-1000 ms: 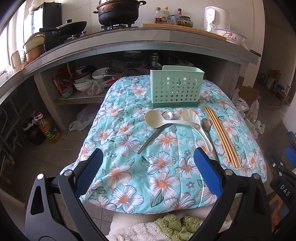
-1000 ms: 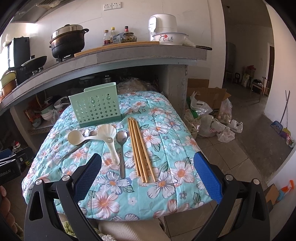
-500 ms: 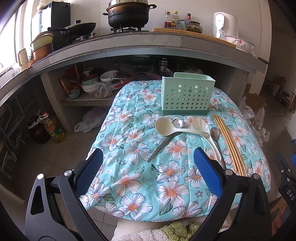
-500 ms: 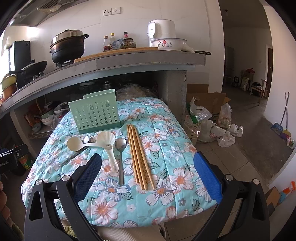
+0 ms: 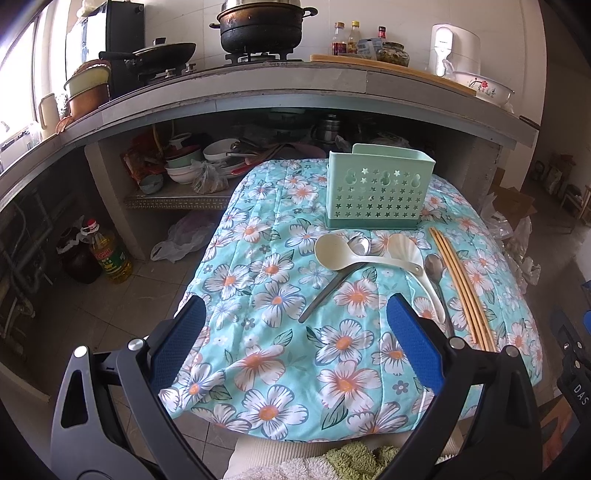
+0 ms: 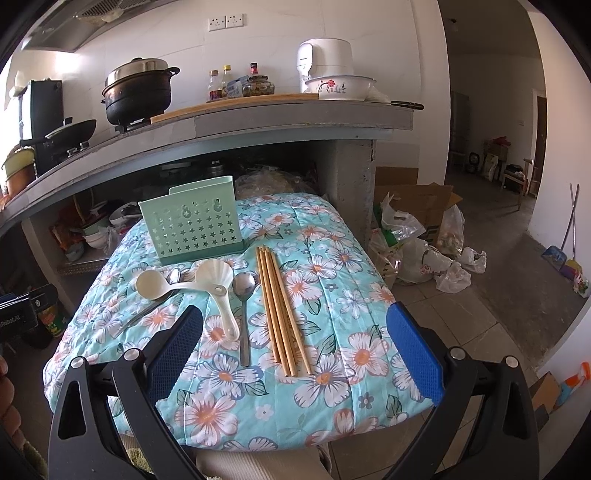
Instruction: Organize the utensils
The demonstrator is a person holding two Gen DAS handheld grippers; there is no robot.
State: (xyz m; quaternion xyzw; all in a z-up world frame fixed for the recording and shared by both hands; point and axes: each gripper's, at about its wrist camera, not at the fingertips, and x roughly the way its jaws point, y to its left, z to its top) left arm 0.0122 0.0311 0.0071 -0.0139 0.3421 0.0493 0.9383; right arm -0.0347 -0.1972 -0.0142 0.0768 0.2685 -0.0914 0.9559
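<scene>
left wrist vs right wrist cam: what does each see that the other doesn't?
Left wrist only: the yellow oil bottle on the floor and the stacked bowls under the counter.
Right wrist only: the wall sockets, the cardboard box and plastic bags, and the doorway.
Both: the green utensil holder, white ladle, metal spoon, chopsticks, black pot, and each view's own open, empty tongs.

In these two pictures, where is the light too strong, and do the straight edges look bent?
Left wrist view: the window at the far left is washed out white, and the counter edge bows into an arc from the fisheye lens. Right wrist view: light is more even, the chopsticks look sharp, and the counter edge also curves.
</scene>
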